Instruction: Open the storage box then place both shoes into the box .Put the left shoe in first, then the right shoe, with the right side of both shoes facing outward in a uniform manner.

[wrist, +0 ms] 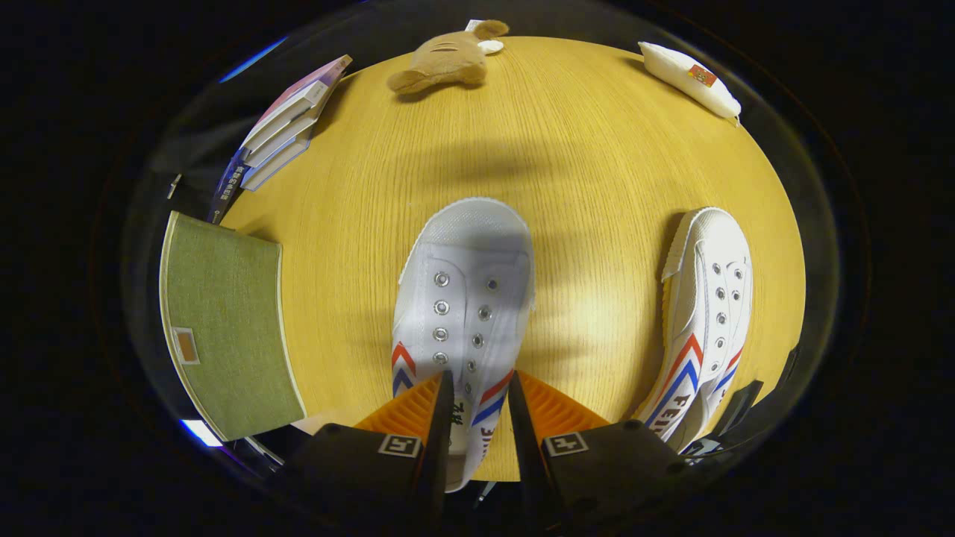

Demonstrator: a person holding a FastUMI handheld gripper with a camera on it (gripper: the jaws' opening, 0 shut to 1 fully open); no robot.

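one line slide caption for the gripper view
Gripper jaws closed on a white shoe on the wooden table.

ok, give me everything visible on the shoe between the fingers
The shoe is a white canvas-looking sneaker with a textured rubber-like toe cap, two rows of metal eyelets without laces, and red and blue chevron stripes on both sides. It lies on the wooden table, toe pointing away from the hand-held gripper, partly in shadow. The gripper's fingers straddle its rear part near the opening; whether both press on it cannot be told. The second shoe lies apart, beside it.
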